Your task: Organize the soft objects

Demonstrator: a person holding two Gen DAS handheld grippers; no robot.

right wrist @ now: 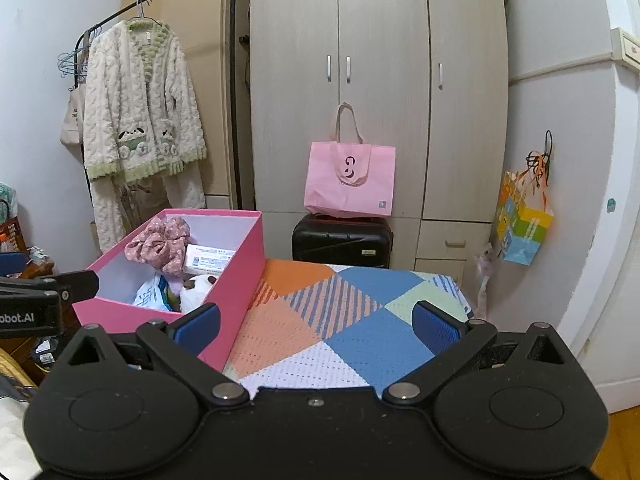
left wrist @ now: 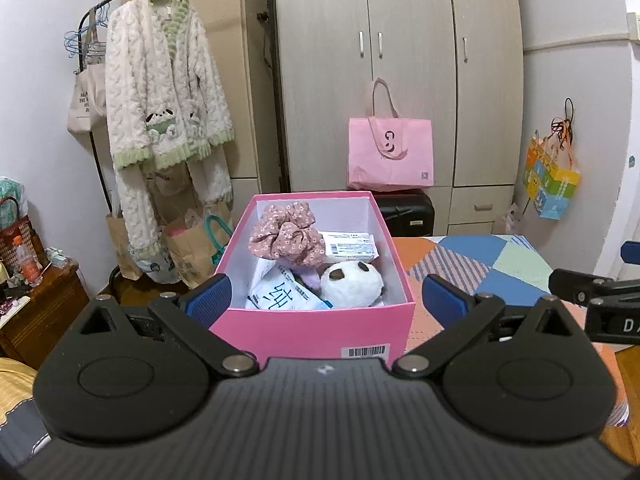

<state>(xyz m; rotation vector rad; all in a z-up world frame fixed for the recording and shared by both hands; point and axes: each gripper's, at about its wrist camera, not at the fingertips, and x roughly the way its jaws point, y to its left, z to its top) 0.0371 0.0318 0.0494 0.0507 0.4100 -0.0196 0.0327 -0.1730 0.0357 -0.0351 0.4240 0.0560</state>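
Patchwork cloth in orange, blue and white covers the table (right wrist: 340, 320), bare ahead of the right hand-held gripper (right wrist: 316, 326), whose jaws are spread wide and hold nothing. The pink box (left wrist: 312, 330) sits just ahead of the left hand-held gripper (left wrist: 326, 298), also spread and empty, its pads flanking the box's near corners. Inside, beyond the pads, lie a white plush toy (left wrist: 352, 284), a floral scrunchie (left wrist: 286, 236), a tissue pack (left wrist: 282, 294) and a flat white packet (left wrist: 350, 246). The likely risks: a forward push could slide the light box on the cloth, and a careless reach could snag the scrunchie piled high and drag it out.
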